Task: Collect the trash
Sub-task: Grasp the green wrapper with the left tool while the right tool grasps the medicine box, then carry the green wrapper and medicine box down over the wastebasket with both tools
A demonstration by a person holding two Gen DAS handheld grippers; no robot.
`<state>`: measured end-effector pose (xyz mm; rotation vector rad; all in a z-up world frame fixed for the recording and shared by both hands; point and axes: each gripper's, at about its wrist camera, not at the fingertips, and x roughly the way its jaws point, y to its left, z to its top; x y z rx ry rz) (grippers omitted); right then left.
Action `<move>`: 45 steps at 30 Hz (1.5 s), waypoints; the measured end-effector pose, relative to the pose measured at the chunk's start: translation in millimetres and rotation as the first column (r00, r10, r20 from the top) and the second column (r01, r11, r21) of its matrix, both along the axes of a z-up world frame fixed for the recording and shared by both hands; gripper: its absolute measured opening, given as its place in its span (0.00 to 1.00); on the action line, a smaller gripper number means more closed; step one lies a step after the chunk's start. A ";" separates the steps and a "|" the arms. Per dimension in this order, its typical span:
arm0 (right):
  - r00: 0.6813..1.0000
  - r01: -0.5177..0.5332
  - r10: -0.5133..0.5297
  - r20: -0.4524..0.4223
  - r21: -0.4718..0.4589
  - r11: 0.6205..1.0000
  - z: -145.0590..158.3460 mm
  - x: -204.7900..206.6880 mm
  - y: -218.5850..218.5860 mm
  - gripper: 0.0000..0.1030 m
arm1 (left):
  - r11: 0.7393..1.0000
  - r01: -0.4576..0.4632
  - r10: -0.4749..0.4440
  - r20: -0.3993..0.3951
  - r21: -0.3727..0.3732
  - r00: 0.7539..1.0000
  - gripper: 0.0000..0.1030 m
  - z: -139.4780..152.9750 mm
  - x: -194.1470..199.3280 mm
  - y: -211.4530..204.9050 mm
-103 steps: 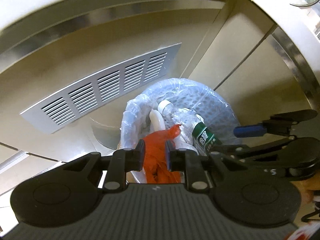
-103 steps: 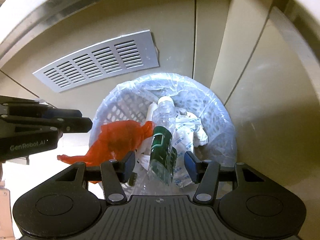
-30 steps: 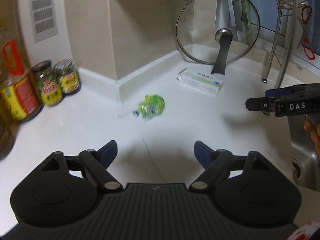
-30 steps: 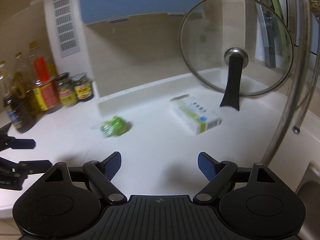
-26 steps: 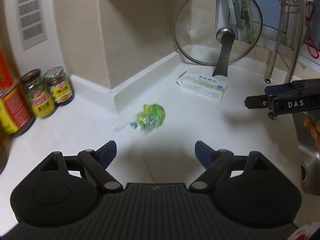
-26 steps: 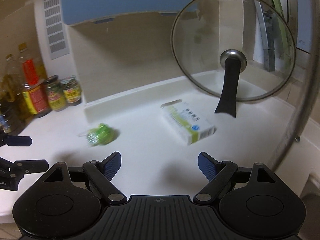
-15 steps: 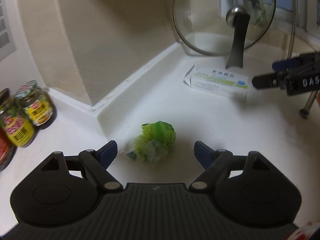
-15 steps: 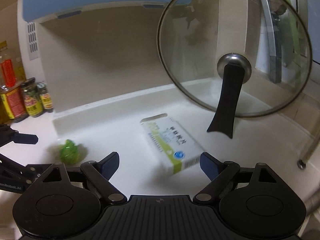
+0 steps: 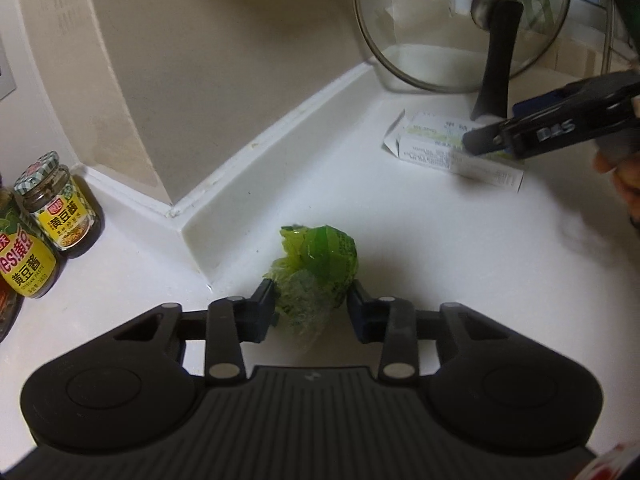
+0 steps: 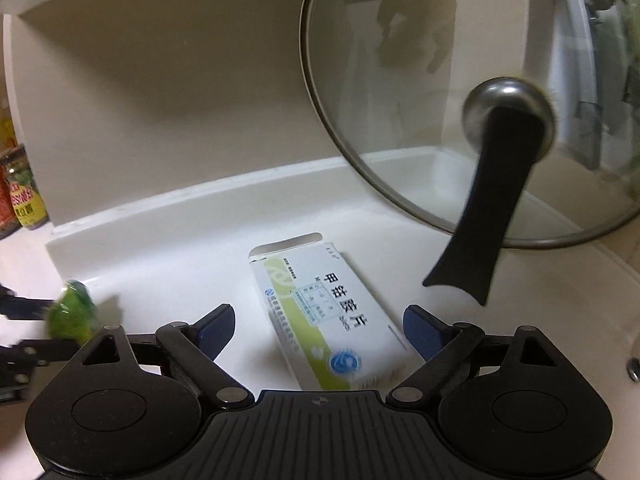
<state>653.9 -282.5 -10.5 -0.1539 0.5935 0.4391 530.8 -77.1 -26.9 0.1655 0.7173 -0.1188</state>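
A crumpled green plastic wrapper lies on the white counter. My left gripper has closed around it, both pads touching its sides. It also shows at the left edge of the right wrist view. A white and green medicine box lies flat on the counter, between the open jaws of my right gripper, which is empty. The box and the right gripper over it show in the left wrist view at the upper right.
A glass pot lid with a black handle leans against the wall just behind the box. Sauce jars stand at the left by the wall corner. A beige tiled wall backs the counter.
My left gripper has moved onto the green wrapper and its jaws have closed on it. My right gripper has moved forward so the box now lies between its open jaws.
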 end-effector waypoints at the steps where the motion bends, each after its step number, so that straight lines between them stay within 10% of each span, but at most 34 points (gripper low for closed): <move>1: 1.000 -0.005 0.005 -0.005 -0.004 1.000 -1.0 4.8 1.3 0.88 | 1.000 -0.005 0.005 0.004 -0.009 1.000 0.33 2.4 -0.7 0.5; 16: 0.984 -0.052 0.051 -0.170 0.002 0.999 -22.8 40.3 3.3 0.89 | 0.996 -0.042 0.043 0.013 -0.076 0.999 0.33 13.0 -15.1 4.1; 21: 0.980 -0.081 0.081 -0.181 0.005 0.997 -21.3 15.8 7.1 0.72 | 0.995 -0.056 0.056 -0.002 -0.081 0.998 0.33 10.3 -24.8 6.0; 45: 0.970 -0.182 0.201 -0.135 0.144 0.973 13.8 -166.6 24.2 0.69 | 0.978 -0.131 0.129 -0.024 -0.162 0.991 0.33 26.0 -159.8 21.6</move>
